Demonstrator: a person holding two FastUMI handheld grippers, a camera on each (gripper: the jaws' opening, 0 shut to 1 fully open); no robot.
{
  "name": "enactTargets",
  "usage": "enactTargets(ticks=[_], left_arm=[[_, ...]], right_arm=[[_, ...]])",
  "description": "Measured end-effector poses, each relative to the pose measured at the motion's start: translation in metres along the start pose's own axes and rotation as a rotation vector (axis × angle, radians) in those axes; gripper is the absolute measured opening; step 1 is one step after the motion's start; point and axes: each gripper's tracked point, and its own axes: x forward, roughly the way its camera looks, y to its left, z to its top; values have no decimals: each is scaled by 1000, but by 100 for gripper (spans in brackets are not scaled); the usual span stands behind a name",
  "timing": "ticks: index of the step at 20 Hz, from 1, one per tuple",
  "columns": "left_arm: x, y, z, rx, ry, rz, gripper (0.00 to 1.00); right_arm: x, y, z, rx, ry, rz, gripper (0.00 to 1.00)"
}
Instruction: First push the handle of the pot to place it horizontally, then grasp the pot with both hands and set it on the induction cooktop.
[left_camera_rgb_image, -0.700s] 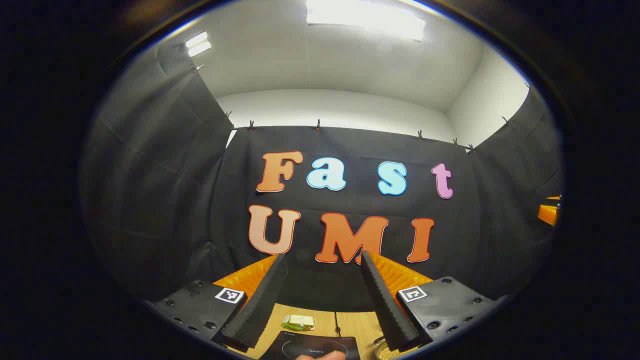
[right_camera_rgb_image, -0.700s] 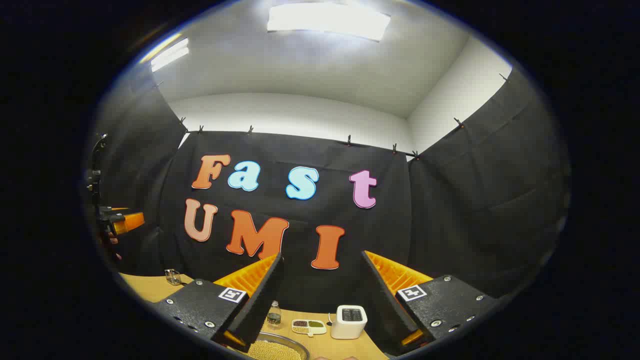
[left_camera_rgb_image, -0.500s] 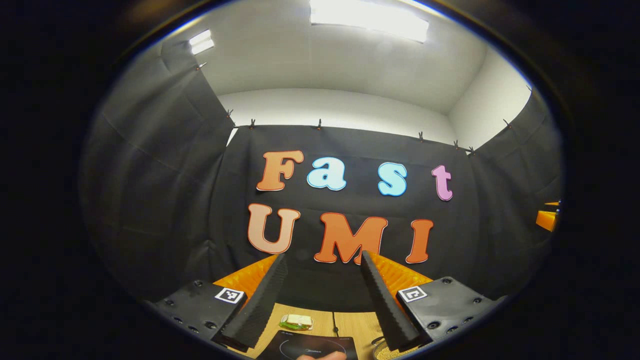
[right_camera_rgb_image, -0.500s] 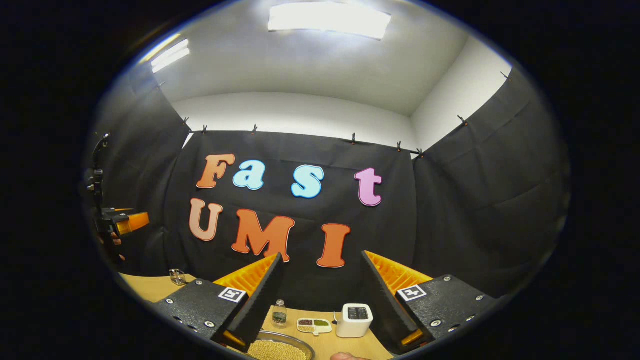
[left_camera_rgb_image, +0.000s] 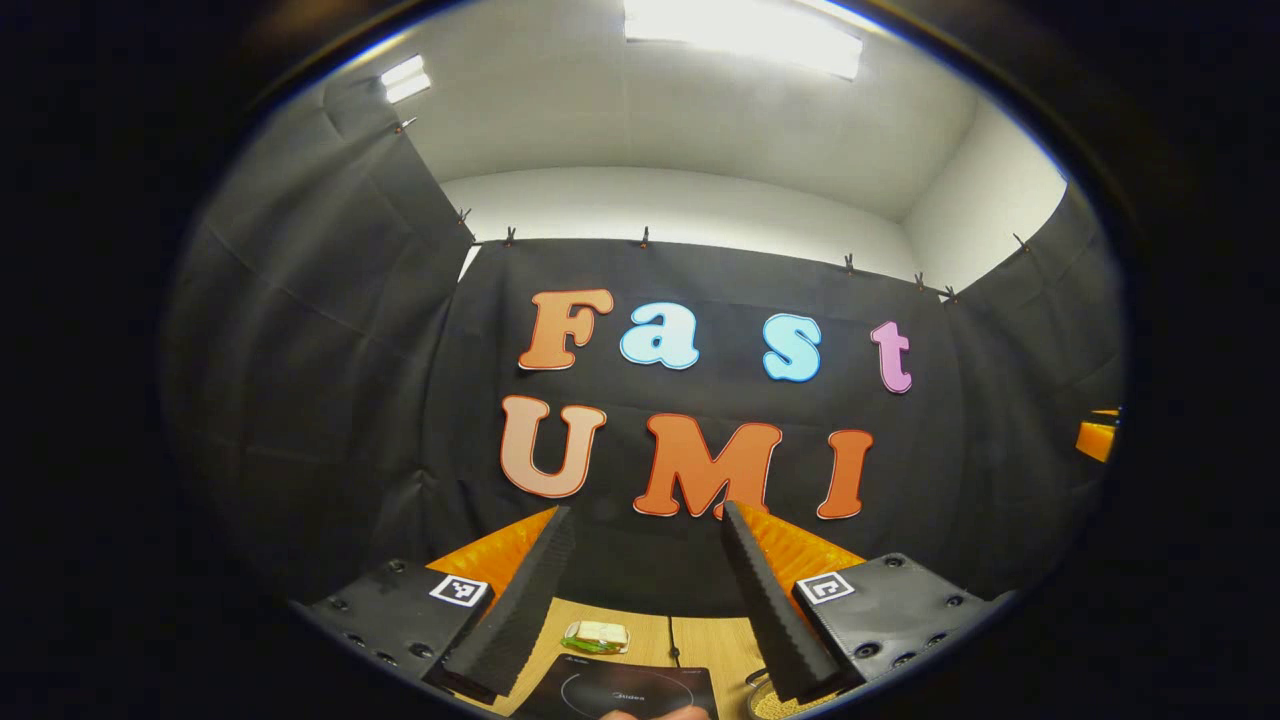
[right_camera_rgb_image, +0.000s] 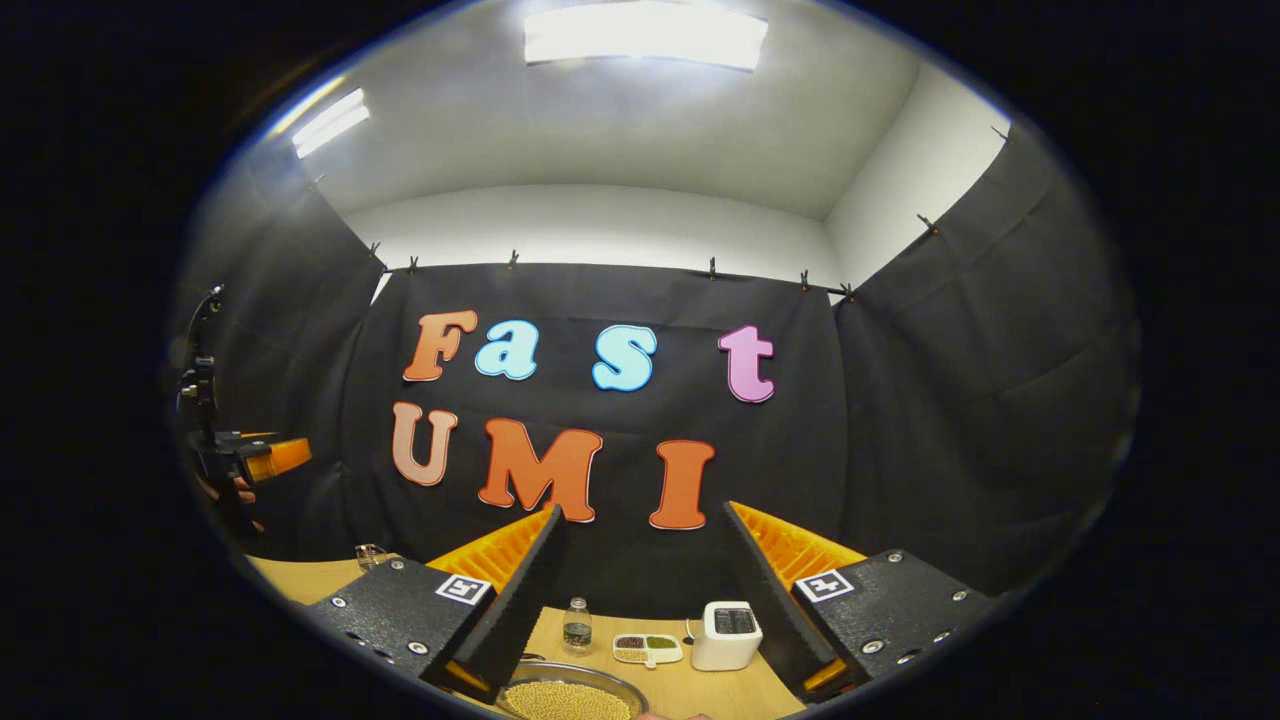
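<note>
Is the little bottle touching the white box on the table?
Apart. In the right gripper view, the small bottle stands left of the white box, with a small divided dish and bare wooden table between them.

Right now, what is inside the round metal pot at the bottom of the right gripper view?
The round metal pot is filled with small yellowish beads or grains. Its bottom lies hidden under them, and its near rim is cut off.
</note>
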Motion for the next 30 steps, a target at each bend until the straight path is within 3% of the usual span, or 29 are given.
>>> enactTargets(ticks=[10,16,22,28,30], left_arm=[[1,12,-9,14,3,31,98],[0,19,-16,21,11,40,98],[-2,22,-23,28,18,42,98],[-4,24,-28,42,31,45,98],[-3,25,-33,40,39,47,96]], right_arm=[[-13,20,-41,19,114,60,95],[-16,28,-97,12,258,70,92],[-30,60,-167,87,445,163,84],[-56,92,-237,168,654,270,63],[-66,99,-261,195,731,291,46]])
